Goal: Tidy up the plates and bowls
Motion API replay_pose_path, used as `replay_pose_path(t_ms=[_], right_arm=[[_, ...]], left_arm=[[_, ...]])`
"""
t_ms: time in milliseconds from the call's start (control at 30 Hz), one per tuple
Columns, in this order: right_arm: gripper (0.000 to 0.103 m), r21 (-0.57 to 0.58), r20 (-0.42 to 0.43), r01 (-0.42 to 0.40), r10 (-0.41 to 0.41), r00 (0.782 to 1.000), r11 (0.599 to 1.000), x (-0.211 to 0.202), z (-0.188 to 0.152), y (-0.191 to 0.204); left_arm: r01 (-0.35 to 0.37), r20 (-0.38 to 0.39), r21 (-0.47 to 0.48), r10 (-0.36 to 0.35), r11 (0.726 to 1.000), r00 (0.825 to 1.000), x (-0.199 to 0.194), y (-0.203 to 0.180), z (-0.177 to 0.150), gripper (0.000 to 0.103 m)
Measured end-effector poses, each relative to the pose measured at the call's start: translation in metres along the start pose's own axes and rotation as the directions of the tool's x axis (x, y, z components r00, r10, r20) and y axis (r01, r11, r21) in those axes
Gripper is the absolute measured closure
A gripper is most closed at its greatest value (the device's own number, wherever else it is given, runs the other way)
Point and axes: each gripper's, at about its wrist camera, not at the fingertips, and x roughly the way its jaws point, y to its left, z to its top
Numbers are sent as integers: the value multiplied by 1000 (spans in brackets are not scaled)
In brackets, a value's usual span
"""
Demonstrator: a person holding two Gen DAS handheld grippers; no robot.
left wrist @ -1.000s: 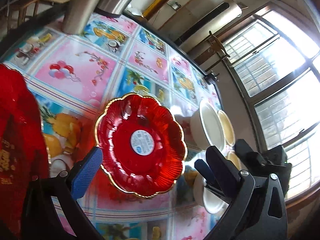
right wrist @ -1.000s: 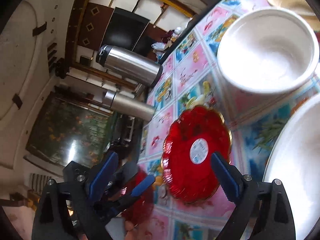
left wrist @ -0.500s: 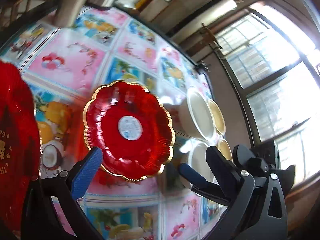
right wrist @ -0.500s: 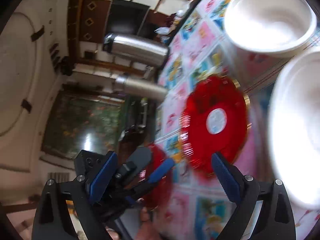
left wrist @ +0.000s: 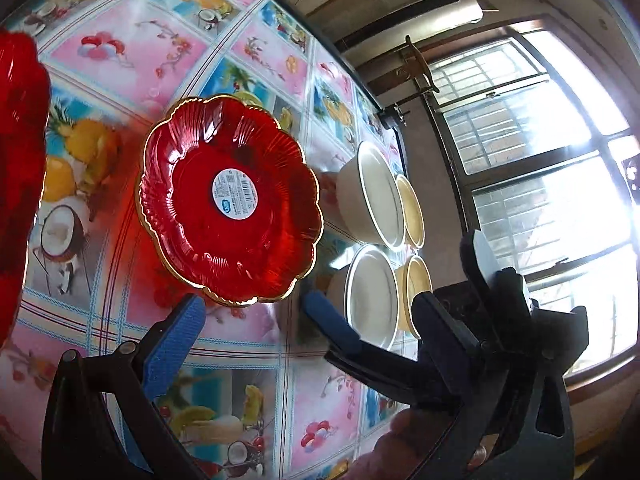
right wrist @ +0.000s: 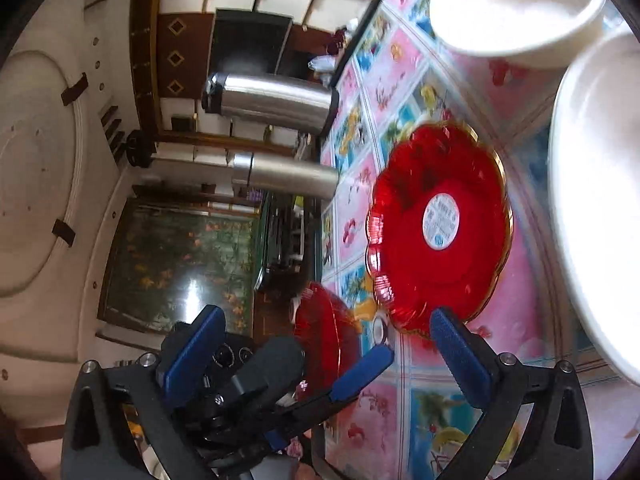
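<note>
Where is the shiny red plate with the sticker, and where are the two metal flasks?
red plate [left wrist: 230, 200], left wrist view, on its round middle sticker
upper metal flask [right wrist: 272, 100], right wrist view, on its steel body
lower metal flask [right wrist: 288, 176], right wrist view, on its steel body

Landmark: red scalloped plate. Bare tablecloth on its far side and near side, passable. Window side is blocked by white bowls just beside it, with cream bowls behind. The opposite side is blocked by a second red plate. Two steel flasks stand well beyond it.
</note>
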Motion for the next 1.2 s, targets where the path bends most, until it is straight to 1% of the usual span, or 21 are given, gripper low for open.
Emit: replay_pose_path(t_ms=[133, 167, 233, 267, 333, 400, 433, 467, 533, 600, 667, 700, 767, 800, 867, 933, 1000, 1067, 1100, 1167, 1200], right_arm=[[1, 32, 48, 91, -92, 995, 995, -4, 7, -13], [1, 54, 66, 113, -116, 991, 992, -8, 10, -17], [1, 59, 102, 164, -169, 980, 985, -14, 14, -19], [1, 56, 126, 198, -204, 971, 979, -17, 17, -19], [0, 50, 171, 289, -294, 940, 956, -23, 24, -19], [0, 51, 218, 337, -340, 915, 940, -30, 28, -19], [0, 43, 212, 345, -346, 914, 937, -29, 31, -18], [0, 26, 177, 334, -333, 926, 942, -24, 34, -18], [1, 18, 125, 332, -332, 935, 943, -15, 35, -21], [5, 29, 80, 328, -329, 941, 944, -5, 36, -28], [18, 23, 59, 339, -340, 939, 940, 1, 36, -31], [21, 13, 56, 347, -347, 936, 938, 3, 35, -30], [30, -23, 61, 369, -367, 928, 929, 11, 34, -27], [32, -33, 64, 374, -372, 926, 927, 13, 34, -26], [47, -43, 67, 383, -380, 923, 923, 13, 35, -27], [58, -46, 80, 399, -395, 915, 916, 14, 36, -28], [61, -55, 98, 410, -404, 910, 910, 11, 38, -30], [66, -67, 108, 426, -418, 902, 902, 11, 38, -29], [67, -71, 111, 429, -421, 900, 900, 11, 39, -29], [71, -74, 117, 437, -427, 896, 896, 11, 39, -29], [71, -73, 120, 438, -428, 896, 896, 10, 39, -30]], left_arm=[[-34, 10, -55, 34, 998, 999, 2, 10, 1, 0], [-35, 10, -70, 36, 997, 999, 2, 12, 1, 0], [-63, 14, -89, 65, 994, 998, 1, 15, 1, 0], [-91, 18, -105, 93, 990, 996, 2, 18, 2, 0], [-126, 24, -122, 130, 985, 991, 3, 23, 3, 0], [-161, 25, -133, 166, 978, 986, 6, 26, 6, 0], [-171, 23, -139, 176, 975, 984, 8, 28, 9, 0], [-187, 19, -145, 192, 972, 981, 11, 29, 12, 0], [-210, 20, -147, 215, 967, 976, 14, 30, 17, 0], [-214, 9, -151, 218, 965, 976, 19, 32, 22, 0], [-222, 10, -144, 225, 964, 974, 22, 33, 26, 0], [-233, 16, -137, 237, 963, 971, 23, 32, 27, 0], [-232, 38, -125, 239, 965, 970, 24, 30, 28, 0], [-230, 54, -116, 237, 966, 970, 24, 28, 28, 0], [-210, 77, -102, 218, 972, 973, 24, 26, 28, 0], [-196, 90, -74, 202, 978, 975, 23, 25, 27, 0], [-182, 93, -71, 189, 981, 978, 24, 26, 28, 0], [-167, 88, -67, 173, 984, 981, 24, 28, 30, 0], [-165, 88, -66, 170, 984, 981, 25, 29, 31, 1], [-168, 88, -60, 173, 984, 981, 27, 29, 32, 5], [-174, 92, -50, 178, 984, 980, 27, 29, 32, 9]])
